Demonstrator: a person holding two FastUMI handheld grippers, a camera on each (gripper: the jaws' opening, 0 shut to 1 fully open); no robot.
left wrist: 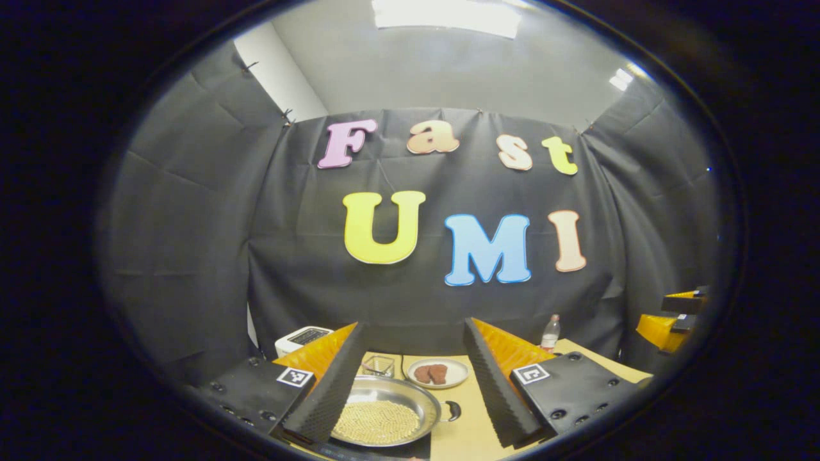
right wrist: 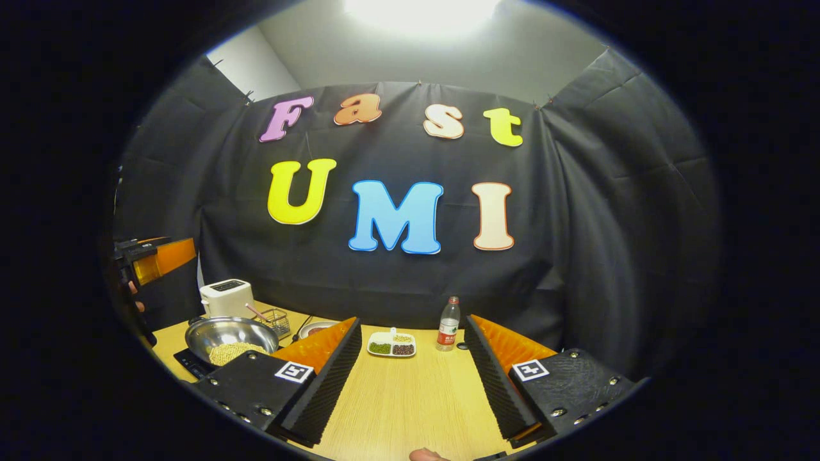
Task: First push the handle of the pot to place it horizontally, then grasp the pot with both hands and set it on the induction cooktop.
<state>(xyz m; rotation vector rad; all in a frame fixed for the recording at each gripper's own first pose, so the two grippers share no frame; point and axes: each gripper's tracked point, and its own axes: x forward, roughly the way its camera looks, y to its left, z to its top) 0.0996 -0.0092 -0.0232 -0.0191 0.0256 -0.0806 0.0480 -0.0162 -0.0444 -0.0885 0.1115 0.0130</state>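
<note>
Table (right wrist: 397, 390) is light wood w/ the black induction cooktop (right wrist: 187, 363) at the left edge, pot (right wrist: 232, 338) full of pale grains sitting on it, handle (left wrist: 452, 410) sticking out right. Left gripper (left wrist: 410, 378) hangs above the pot, jaws wide, touching nothing. Right gripper (right wrist: 410, 378) also wide over bare wood. Far side: toaster (right wrist: 226, 297), bottle (right wrist: 448, 324), plate w/ meat (left wrist: 438, 372), divided dish (right wrist: 391, 344).

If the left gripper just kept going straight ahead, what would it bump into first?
Probably the pot: it lies low between the open left gripper fingers, right in front. Beyond it sits a plate of food, then the booth's wall. Depth is hard to judge here.
</note>
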